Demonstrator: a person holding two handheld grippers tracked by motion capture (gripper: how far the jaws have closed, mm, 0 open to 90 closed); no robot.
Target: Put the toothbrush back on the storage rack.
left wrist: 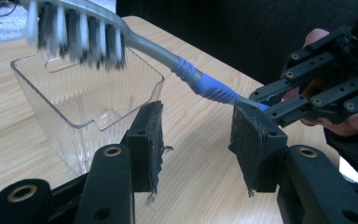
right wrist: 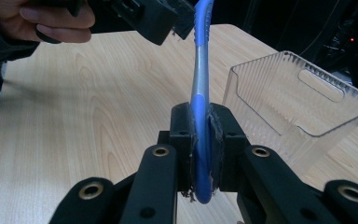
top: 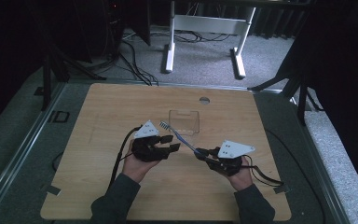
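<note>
Nearest the lens in the right gripper view, your right gripper (right wrist: 203, 154) has its two black pads clamped tight on the blue tail of the toothbrush (right wrist: 202, 102), so the handle rises straight up the middle of that frame; in the high view the brush (top: 179, 136) runs from the gripper at lower right of centre up and left to its bristled head, which hangs in the air just beside the front left corner of the clear plastic bin (top: 184, 122) near the middle of the wooden table (top: 121, 107). Your left gripper (left wrist: 198, 140) has its jaws about half open with nothing between the pads; in its own view the brush (left wrist: 121, 42) crosses the upper part of the frame above those pads, bristles pointing down over the bin (left wrist: 84, 100), and the pads do not touch it. So the pick-up looks done and the brush is carried to the container, but it is not yet inside: the bin looks empty. What seems left to you is to bring the head over the opening, lower it and let go, or pass the brush to your waiting left claw first
</note>
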